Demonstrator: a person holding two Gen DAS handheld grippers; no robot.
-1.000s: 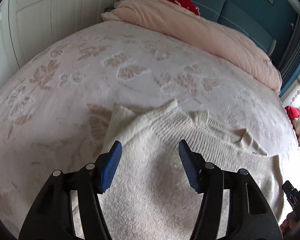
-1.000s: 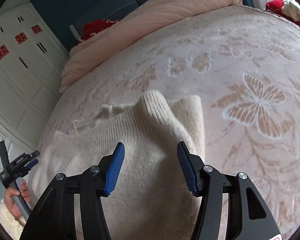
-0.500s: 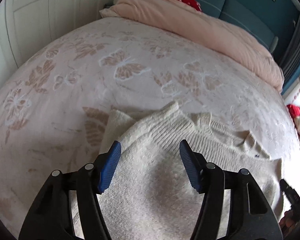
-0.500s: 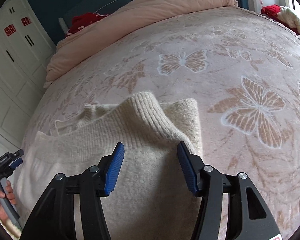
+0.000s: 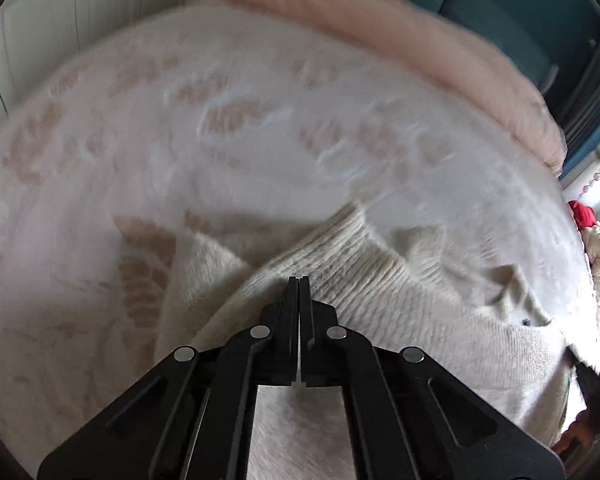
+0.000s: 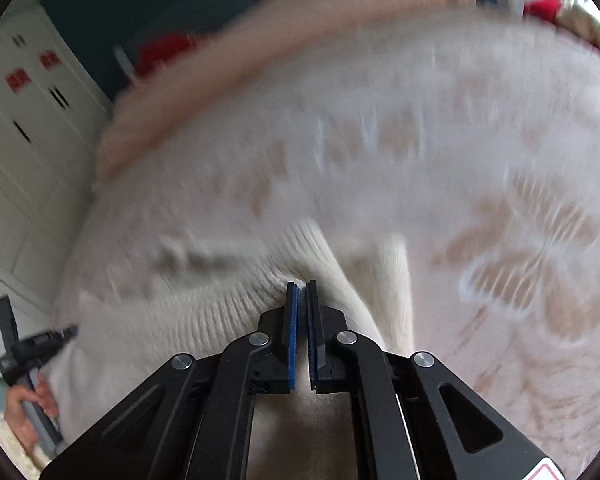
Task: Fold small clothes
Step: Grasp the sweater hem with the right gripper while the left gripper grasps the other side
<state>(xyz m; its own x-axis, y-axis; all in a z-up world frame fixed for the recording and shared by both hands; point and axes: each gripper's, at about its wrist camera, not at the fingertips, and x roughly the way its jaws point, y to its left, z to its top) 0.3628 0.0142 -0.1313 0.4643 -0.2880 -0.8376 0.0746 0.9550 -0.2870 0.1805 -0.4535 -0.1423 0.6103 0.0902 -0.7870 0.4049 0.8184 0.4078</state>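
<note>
A cream knitted sweater (image 5: pixel 400 292) lies on the bed, ribbed hem toward the pillows, a folded part showing at its left. My left gripper (image 5: pixel 299 280) is shut on the sweater's ribbed edge near its left corner. In the right wrist view the same sweater (image 6: pixel 204 320) spreads to the left. My right gripper (image 6: pixel 301 285) is shut on the ribbed edge near the right corner. Both views are blurred by motion. The left gripper and the hand holding it (image 6: pixel 28 360) show at the right wrist view's left edge.
The bed has a pale butterfly-patterned cover (image 5: pixel 220 128). A pink duvet (image 5: pixel 420 52) lies rolled along the headboard side. White wardrobe doors (image 6: pixel 24 128) stand to the left. A red item (image 5: pixel 582 216) sits past the bed's right edge.
Both grippers have gone from wide open to shut, each pinching the sweater's ribbed edge. Both cameras are now moving, so the bed looks smeared.
</note>
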